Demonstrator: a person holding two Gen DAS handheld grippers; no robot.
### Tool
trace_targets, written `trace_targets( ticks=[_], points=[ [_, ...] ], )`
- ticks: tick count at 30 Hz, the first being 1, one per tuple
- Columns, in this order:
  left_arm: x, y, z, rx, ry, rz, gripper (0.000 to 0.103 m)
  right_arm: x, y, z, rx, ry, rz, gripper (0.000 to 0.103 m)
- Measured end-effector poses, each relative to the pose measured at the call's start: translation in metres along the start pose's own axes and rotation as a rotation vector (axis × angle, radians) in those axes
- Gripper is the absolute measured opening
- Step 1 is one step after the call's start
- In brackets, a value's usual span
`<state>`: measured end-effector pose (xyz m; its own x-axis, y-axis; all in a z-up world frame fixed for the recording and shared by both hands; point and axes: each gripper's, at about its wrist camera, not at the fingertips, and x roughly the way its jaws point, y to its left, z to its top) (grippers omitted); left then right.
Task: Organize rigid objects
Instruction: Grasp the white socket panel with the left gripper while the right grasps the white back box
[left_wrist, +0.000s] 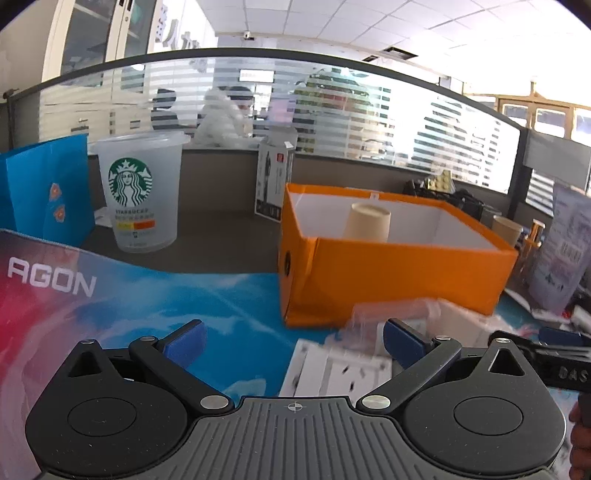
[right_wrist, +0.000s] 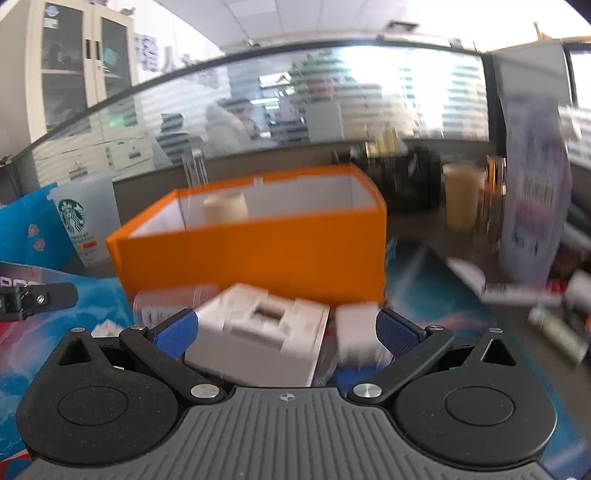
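Both grippers gape wide, gripping nothing — the right gripper (right_wrist: 284, 330) frames blurred white rigid boxes (right_wrist: 266, 332) lying just ahead on the table; the left gripper (left_wrist: 293, 341) has them at its right fingertip. Behind stands an open orange cardboard box (right_wrist: 258, 254) holding an upturned beige paper cup (left_wrist: 365, 221).

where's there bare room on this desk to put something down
Free: the mat between the Starbucks cup and the orange box, and the box floor beside the paper cup. Crowded: white boxes before the orange box, and clutter at right.
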<state>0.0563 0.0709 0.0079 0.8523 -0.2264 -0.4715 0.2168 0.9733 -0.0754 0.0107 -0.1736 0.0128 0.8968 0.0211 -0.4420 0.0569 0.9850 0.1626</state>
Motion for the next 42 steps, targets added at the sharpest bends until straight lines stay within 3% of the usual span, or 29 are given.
trace_targets(
  ticks=[13, 24, 28, 32, 35, 42],
  points=[
    [0.016, -0.007, -0.033, 0.098, 0.059, -0.039, 0.102, 0.021, 0.018, -0.015, 0.024, -0.002, -0.048, 0.103],
    [0.028, -0.012, -0.038, 0.121, 0.088, -0.065, 0.103, 0.045, 0.037, -0.014, 0.068, 0.067, -0.123, 0.103],
    [0.030, -0.013, -0.037, 0.120, 0.088, -0.072, 0.103, 0.049, 0.038, -0.015, 0.078, 0.056, -0.152, 0.103],
    [0.032, -0.012, -0.038, 0.110, 0.113, -0.111, 0.100, 0.043, 0.031, -0.015, 0.060, 0.037, -0.141, 0.101],
    [0.036, -0.011, -0.041, 0.063, 0.160, -0.158, 0.082, 0.038, 0.024, -0.014, 0.035, 0.058, -0.085, 0.095],
    [0.031, -0.015, -0.045, 0.034, 0.152, -0.133, 0.082, 0.024, 0.009, -0.015, 0.041, 0.080, -0.043, 0.093]
  ],
)
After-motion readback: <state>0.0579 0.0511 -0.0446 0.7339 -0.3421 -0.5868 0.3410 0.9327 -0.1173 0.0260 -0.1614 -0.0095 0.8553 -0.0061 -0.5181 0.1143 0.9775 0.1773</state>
